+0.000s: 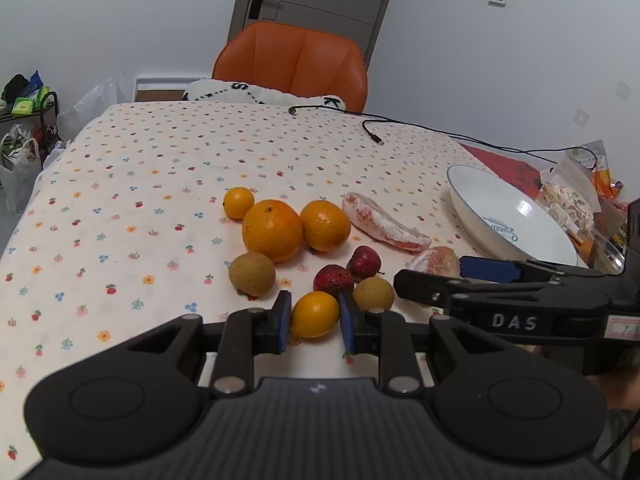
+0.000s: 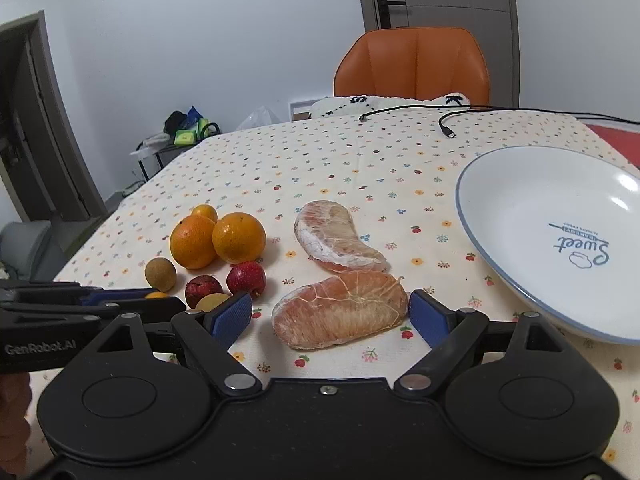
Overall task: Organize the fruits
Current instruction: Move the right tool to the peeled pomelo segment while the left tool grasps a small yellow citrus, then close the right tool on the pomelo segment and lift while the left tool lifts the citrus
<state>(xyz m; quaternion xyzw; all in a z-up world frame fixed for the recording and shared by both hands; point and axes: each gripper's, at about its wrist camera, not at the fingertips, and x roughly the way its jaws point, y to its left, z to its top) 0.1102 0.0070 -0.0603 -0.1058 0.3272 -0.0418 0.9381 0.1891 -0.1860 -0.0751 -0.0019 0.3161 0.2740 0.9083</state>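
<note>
My left gripper [image 1: 315,320] is shut on a small yellow-orange fruit [image 1: 314,314] that rests on the tablecloth, with a blue pad against each side. Beyond it lie two brown longans [image 1: 252,274], two red fruits [image 1: 333,280], two big oranges [image 1: 272,230] and another small orange [image 1: 238,202]. My right gripper [image 2: 330,316] stands open around a peeled pomelo segment [image 2: 340,310], one pad on each side of it. A second pomelo segment [image 2: 338,240] lies just behind. The white plate [image 2: 540,200] is empty at the right. The left gripper [image 2: 160,298] shows at the left of the right wrist view.
Two black cables [image 1: 372,128] trail across the far side of the table. Snack bags [image 1: 572,196] and a red mat [image 1: 508,164] lie behind the plate [image 1: 500,204]. An orange chair [image 1: 292,64] stands at the far edge. The tablecloth's left half holds nothing.
</note>
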